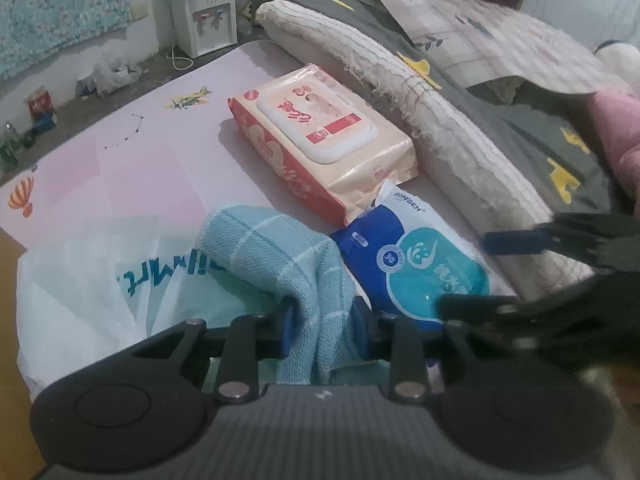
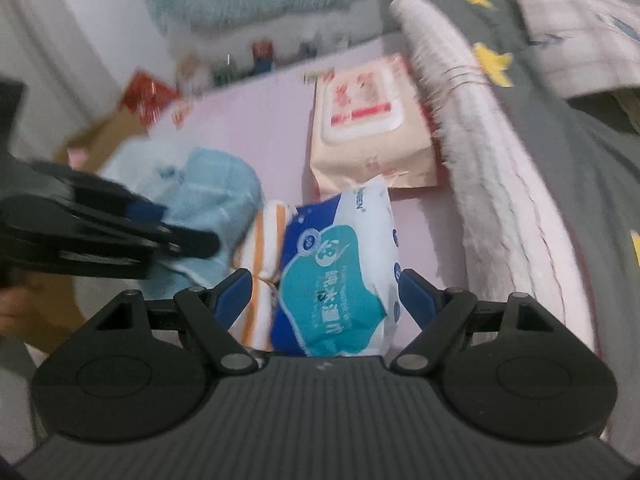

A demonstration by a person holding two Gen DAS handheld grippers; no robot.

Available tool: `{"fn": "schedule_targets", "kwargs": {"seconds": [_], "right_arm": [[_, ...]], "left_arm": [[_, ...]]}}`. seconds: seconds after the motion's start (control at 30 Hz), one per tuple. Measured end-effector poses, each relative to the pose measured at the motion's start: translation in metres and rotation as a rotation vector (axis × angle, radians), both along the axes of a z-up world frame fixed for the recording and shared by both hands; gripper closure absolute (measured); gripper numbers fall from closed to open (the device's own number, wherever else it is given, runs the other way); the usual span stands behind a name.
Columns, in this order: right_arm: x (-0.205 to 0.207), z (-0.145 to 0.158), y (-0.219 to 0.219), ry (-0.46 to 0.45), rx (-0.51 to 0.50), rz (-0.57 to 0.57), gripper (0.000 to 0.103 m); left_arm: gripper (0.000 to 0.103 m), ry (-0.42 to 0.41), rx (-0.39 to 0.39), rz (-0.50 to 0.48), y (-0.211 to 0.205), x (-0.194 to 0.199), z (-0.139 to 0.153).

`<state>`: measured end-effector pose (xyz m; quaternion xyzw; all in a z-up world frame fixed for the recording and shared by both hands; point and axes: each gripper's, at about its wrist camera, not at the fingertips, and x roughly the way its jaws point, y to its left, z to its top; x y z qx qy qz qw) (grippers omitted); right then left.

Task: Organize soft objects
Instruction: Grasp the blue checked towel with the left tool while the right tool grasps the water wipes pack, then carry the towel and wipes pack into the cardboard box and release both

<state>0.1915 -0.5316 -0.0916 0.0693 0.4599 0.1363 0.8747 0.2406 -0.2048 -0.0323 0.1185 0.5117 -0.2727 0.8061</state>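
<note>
My left gripper (image 1: 324, 320) is shut on a light blue checked towel (image 1: 264, 248), which bunches up between its pads above a white plastic bag (image 1: 80, 280). In the right wrist view the left gripper (image 2: 188, 228) reaches in from the left over the same towel (image 2: 216, 188). My right gripper (image 2: 326, 292) is open, with its jaws on either side of a blue and white wipes pack (image 2: 340, 264) and an orange-striped cloth (image 2: 264, 248); the pads do not press on them. A pink wipes pack (image 1: 320, 136) lies flat farther back on the pink sheet (image 1: 140, 160).
A rolled cream blanket (image 1: 440, 120) and a grey quilt with yellow shapes (image 1: 540, 140) bound the right side. A brown cardboard box (image 2: 104, 132) sits at the bed's left edge. Beyond the bed are a white water dispenser (image 1: 204, 20) and floor clutter.
</note>
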Motion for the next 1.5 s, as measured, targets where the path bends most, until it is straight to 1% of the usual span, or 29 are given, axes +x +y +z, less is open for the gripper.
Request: {"fn": "schedule_targets", "kwargs": {"seconds": [0.1, 0.2, 0.3, 0.33, 0.37, 0.47, 0.57, 0.73, 0.87, 0.97, 1.1, 1.17, 1.23, 1.37, 1.5], "right_arm": [[0.019, -0.011, 0.015, 0.028, -0.077, 0.055, 0.018], [0.033, -0.022, 0.021, 0.052, -0.126, 0.07, 0.018], [0.044, -0.034, 0.015, 0.099, -0.057, 0.052, 0.021], [0.043, -0.034, 0.013, 0.093, -0.043, 0.048, 0.026], [0.042, -0.034, 0.011, 0.086, -0.024, 0.043, 0.035], [0.036, -0.03, 0.0, 0.089, 0.039, -0.006, 0.043], [0.026, -0.022, -0.011, 0.054, 0.061, -0.059, 0.044], [0.003, 0.003, -0.031, -0.016, 0.105, -0.133, 0.044], [-0.02, 0.032, -0.037, -0.08, 0.147, -0.158, 0.044], [-0.042, 0.061, -0.034, -0.145, 0.181, -0.14, 0.044], [-0.063, 0.102, -0.012, -0.21, 0.247, -0.072, 0.044], [-0.067, 0.118, 0.004, -0.224, 0.287, -0.026, 0.044], [-0.07, 0.132, 0.026, -0.232, 0.331, 0.034, 0.044], [-0.064, 0.15, 0.077, -0.21, 0.43, 0.161, 0.044], [-0.053, 0.164, 0.147, -0.174, 0.458, 0.266, 0.044]], "left_arm": [[0.075, 0.006, -0.011, 0.003, 0.004, 0.0, 0.0], [0.076, 0.003, -0.027, 0.009, 0.007, 0.0, 0.001], [0.077, -0.005, -0.049, 0.018, 0.01, 0.0, 0.003], [0.077, -0.007, -0.061, 0.02, 0.012, 0.0, 0.004], [0.077, -0.007, -0.078, 0.021, 0.014, 0.0, 0.005], [0.077, -0.005, -0.13, 0.037, 0.022, 0.0, 0.009], [0.077, -0.035, -0.163, 0.051, 0.027, -0.004, 0.017], [0.078, -0.079, -0.222, 0.057, 0.033, -0.015, 0.037], [0.078, -0.117, -0.261, 0.07, 0.042, -0.026, 0.06], [0.078, -0.156, -0.286, 0.08, 0.056, -0.04, 0.081], [0.078, -0.218, -0.331, 0.109, 0.088, -0.063, 0.117], [0.078, -0.245, -0.36, 0.135, 0.109, -0.073, 0.135], [0.077, -0.283, -0.371, 0.161, 0.132, -0.086, 0.151], [0.077, -0.354, -0.342, 0.249, 0.186, -0.11, 0.171], [0.077, -0.366, -0.302, 0.375, 0.245, -0.127, 0.175]]}}
